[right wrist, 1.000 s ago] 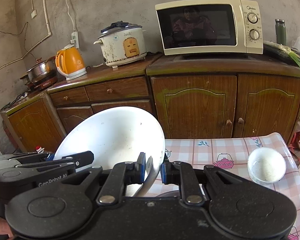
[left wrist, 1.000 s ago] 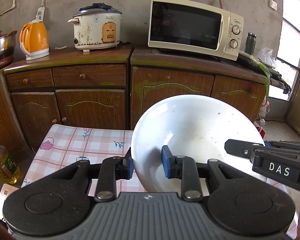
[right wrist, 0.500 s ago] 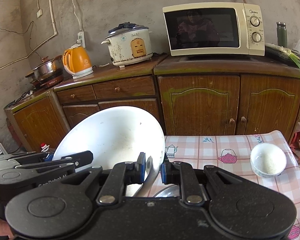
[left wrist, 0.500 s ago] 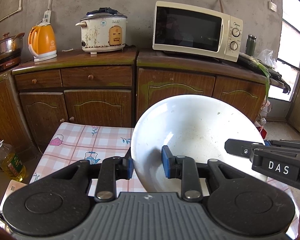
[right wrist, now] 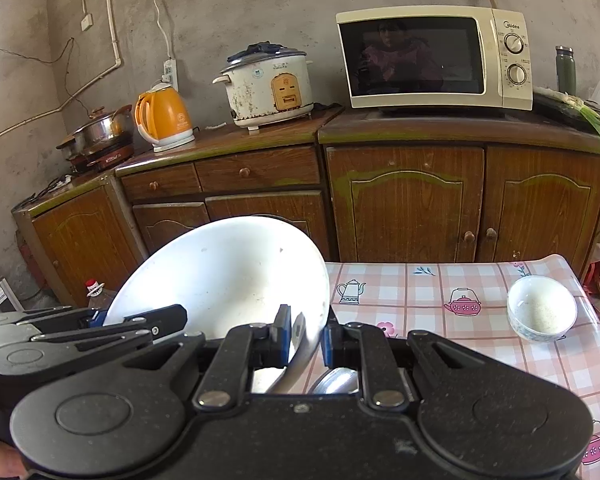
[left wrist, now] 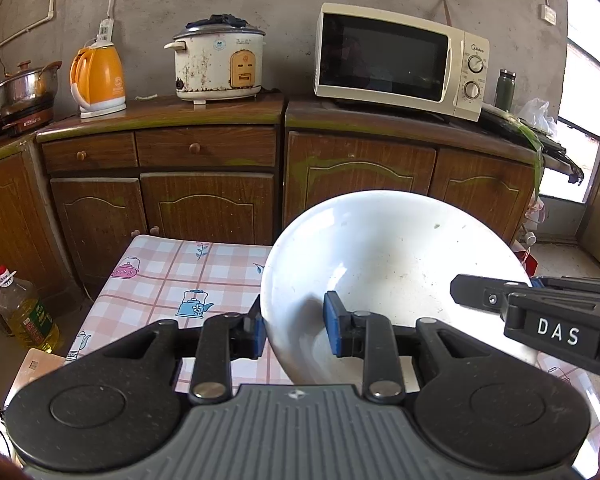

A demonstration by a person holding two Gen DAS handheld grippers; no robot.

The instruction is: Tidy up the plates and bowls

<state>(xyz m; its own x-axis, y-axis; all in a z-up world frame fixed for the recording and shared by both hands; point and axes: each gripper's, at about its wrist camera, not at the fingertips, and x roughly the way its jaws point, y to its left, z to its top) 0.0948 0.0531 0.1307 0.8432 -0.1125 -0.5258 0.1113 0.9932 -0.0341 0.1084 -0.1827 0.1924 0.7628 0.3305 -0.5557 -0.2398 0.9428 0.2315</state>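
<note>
Pink checked tablecloth below. Large white ceramic bowl held tilted above it, rim clamped by left gripper at 9 o'clock, right gripper at 3 o'clock. Small white bowl on cloth, well apart.

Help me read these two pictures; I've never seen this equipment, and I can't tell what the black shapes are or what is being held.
They are two handheld grippers, each with a camera looking along its fingers, one picture per gripper. The left gripper and the right gripper each clamp a rim of one large white bowl, carried tilted above the checked tablecloth. On the cloth sits a small white bowl. Behind stand cabinets with a microwave, rice cooker and orange kettle.
</note>
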